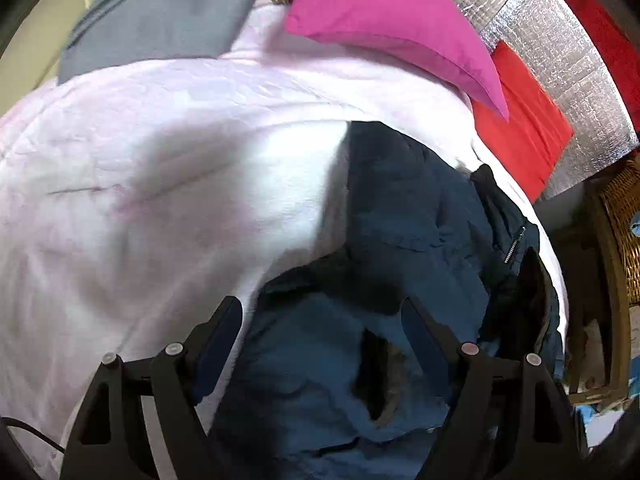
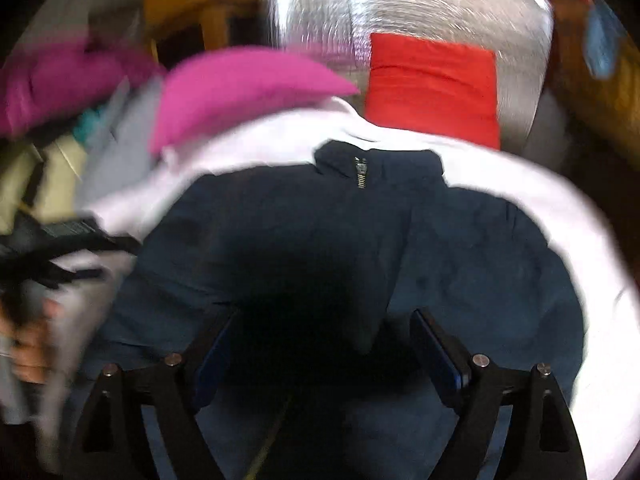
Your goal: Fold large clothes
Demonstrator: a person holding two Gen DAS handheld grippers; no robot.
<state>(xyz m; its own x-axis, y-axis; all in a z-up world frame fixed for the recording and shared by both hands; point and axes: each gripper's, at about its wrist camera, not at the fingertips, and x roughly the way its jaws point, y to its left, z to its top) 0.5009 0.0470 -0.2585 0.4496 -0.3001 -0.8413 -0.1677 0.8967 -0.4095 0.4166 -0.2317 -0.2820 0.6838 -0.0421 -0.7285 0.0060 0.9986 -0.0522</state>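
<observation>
Right wrist view: navy jacket [image 2: 460,264] lies dead ahead, collar away from me; my right gripper [image 2: 320,344] and left gripper [image 1: 320,320] both hover spread, holding nothing.

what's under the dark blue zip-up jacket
The dark blue zip-up jacket lies on a pale pink quilted bedcover. Whatever sits beneath the jacket's middle is covered.

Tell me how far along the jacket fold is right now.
Early stage. Done: the navy jacket is laid on the pale pink bedding, collar and zipper at the far end. In hand: nothing; the left gripper and right gripper hang over it with jaws open. Left: the fabric looks rumpled rather than squared, so seemingly every fold.
</observation>
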